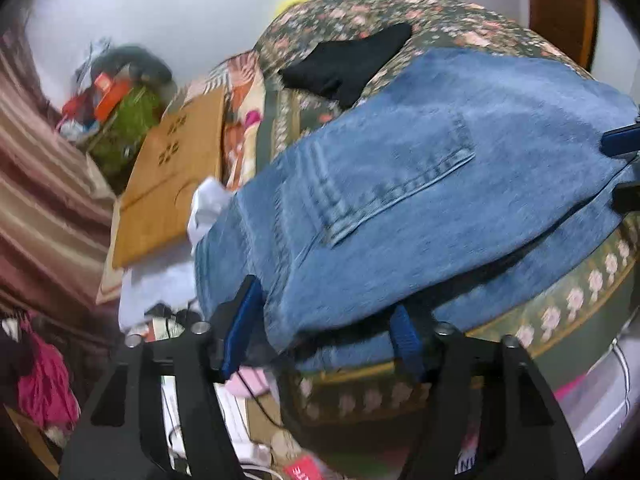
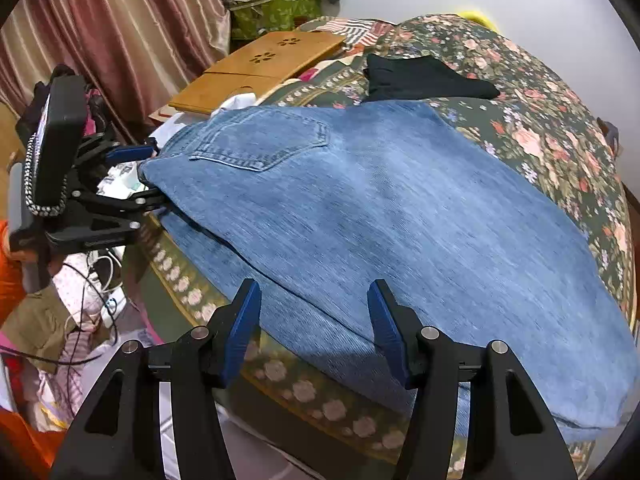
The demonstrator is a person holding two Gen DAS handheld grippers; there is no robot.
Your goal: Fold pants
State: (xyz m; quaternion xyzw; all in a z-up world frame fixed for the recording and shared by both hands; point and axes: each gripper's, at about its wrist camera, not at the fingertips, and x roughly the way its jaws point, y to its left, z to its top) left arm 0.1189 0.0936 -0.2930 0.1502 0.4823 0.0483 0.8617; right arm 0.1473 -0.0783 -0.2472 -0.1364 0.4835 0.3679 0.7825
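One pair of blue jeans (image 2: 380,208) lies folded on the floral bed (image 2: 532,136), flat so the next fold can be made. The right claw (image 2: 314,320) stands wide, the near edge between its fingers, ungripped. The left claw (image 1: 320,328) gapes at the waistband end (pads apparently not pressing). One black garment (image 2: 420,78) lies beyond.

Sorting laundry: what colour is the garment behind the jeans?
Black, clearest in the right wrist view.
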